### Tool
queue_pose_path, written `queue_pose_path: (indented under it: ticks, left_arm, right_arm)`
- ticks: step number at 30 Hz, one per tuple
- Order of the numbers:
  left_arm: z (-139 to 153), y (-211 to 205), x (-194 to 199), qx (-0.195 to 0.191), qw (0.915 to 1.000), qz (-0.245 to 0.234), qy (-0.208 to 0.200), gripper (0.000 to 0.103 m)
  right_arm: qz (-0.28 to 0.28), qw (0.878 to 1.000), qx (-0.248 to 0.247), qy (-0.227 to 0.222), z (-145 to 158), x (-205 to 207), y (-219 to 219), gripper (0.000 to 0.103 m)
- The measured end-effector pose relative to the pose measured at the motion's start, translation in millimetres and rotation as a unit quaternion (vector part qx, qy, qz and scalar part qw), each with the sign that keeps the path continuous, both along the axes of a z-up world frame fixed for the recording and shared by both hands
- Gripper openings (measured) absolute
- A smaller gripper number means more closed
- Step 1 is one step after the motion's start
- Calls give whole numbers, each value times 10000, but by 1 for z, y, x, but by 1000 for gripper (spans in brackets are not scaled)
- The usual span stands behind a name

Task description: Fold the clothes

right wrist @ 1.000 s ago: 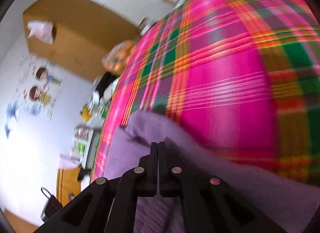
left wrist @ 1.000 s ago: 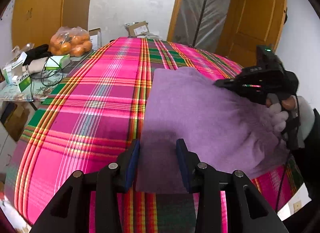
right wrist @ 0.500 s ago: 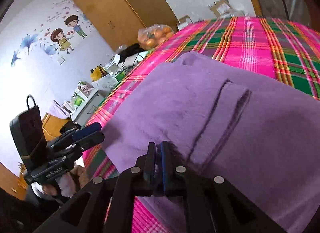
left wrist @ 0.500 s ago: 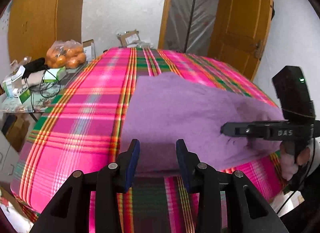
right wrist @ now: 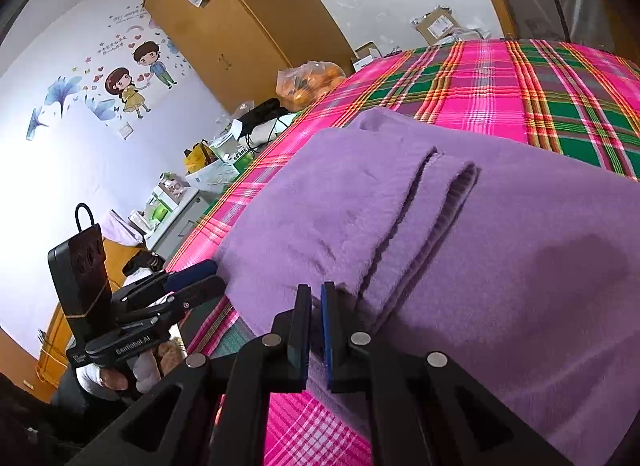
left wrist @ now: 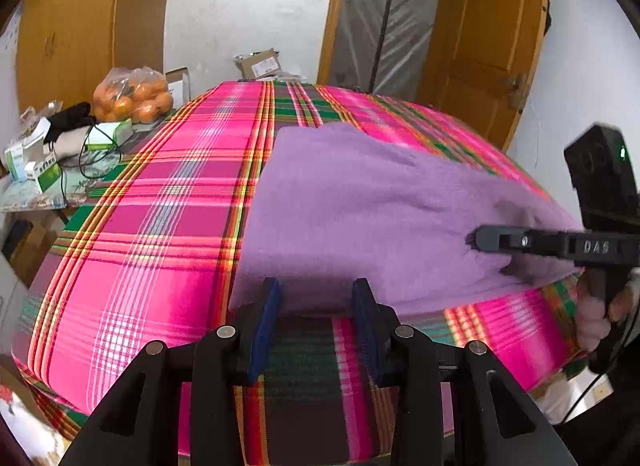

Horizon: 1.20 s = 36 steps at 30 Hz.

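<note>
A purple garment [left wrist: 360,217] lies folded on a bed covered by a pink plaid blanket [left wrist: 152,225], toward its near right part. The left gripper [left wrist: 316,306] hovers at the garment's near edge, its jaws apart around nothing. The right gripper [right wrist: 316,306] is nearly closed, pinching the garment's near edge. A bag of oranges [left wrist: 132,95] sits far left.
</note>
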<state>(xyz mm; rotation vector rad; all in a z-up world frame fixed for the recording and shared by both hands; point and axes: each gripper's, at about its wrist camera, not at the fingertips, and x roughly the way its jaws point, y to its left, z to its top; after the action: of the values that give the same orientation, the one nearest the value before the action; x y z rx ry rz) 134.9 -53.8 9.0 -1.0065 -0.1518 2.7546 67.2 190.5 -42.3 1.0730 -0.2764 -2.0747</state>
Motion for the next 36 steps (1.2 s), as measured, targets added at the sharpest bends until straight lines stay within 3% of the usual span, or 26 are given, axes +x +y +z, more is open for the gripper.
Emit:
queue_pose_path:
  ticks: [3, 5, 9, 10, 11, 13, 19, 27, 36]
  left_arm:
    - [9, -1, -5, 37, 9999, -18, 142, 39]
    - [7, 5, -12, 40, 9999, -88, 102, 39]
    - [2, 16, -20, 20, 9997, -239, -10, 39]
    - [1, 18, -20, 16, 9997, -261, -27, 39]
    - [1, 20, -21, 12, 9996, -282, -43, 39]
    - [0, 23, -22, 5, 9994, -326, -76, 39]
    - [7, 37, -38, -80, 9990, -433, 8, 39]
    - [-2, 57, -66, -253, 9987, -404, -184, 39]
    - [-5, 63, -66, -496, 9980, -348, -165, 40]
  right_arm:
    - [-290, 9995, -126, 15, 7, -5, 11, 6]
    - [-485, 9987, -121, 41, 10, -12, 16, 16]
    - [-523, 9985, -128, -87, 7, -28, 6, 17]
    - [-516, 9985, -111, -134, 5, -32, 3, 16]
    - [-570, 9981, -73, -209, 1, -36, 3, 6]
    - [-705, 9968, -153, -338, -3, -42, 10, 0]
    - [-1047, 9944, 120, -64, 9, -60, 11, 4]
    - [-1143, 9883, 960, 298, 1, -74, -6, 3]
    - [-1164, 9868, 1071, 345, 1, -73, -10, 2]
